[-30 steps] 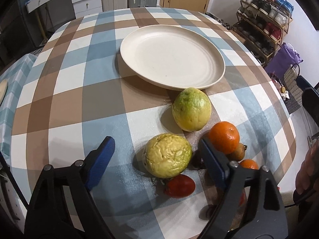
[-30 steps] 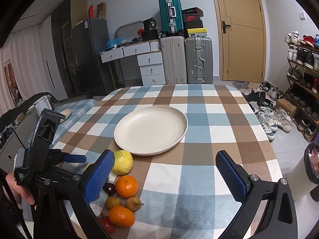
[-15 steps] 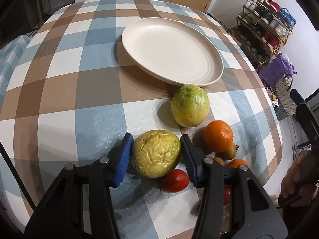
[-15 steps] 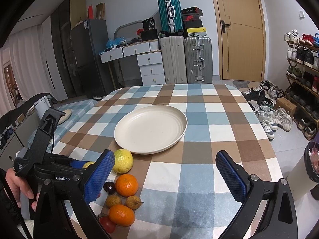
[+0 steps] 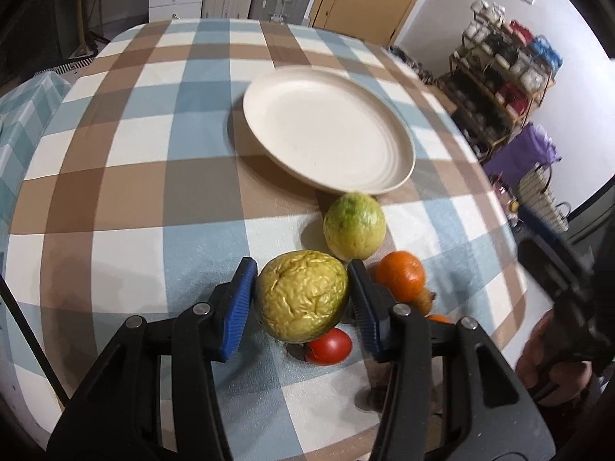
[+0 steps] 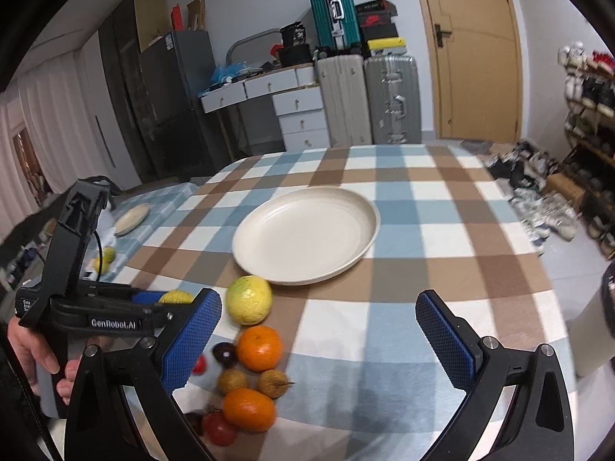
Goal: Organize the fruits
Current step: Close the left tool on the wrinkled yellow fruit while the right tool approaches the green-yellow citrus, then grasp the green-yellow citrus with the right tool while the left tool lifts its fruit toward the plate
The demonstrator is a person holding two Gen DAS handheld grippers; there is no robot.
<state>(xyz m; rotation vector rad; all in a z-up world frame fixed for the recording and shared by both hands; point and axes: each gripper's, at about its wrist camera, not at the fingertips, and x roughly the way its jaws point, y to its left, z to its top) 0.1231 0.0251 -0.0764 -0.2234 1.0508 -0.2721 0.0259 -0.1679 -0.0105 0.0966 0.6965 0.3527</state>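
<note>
Walls pale, with a wooden door far right, suitcases and a drawer unit behind. Checked tablecloth covers the table; a cream plate sits mid-table. Near left lie the fruits. The left gripper has just clamped on a wrinkled yellow fruit; the right gripper gapes empty.
</note>
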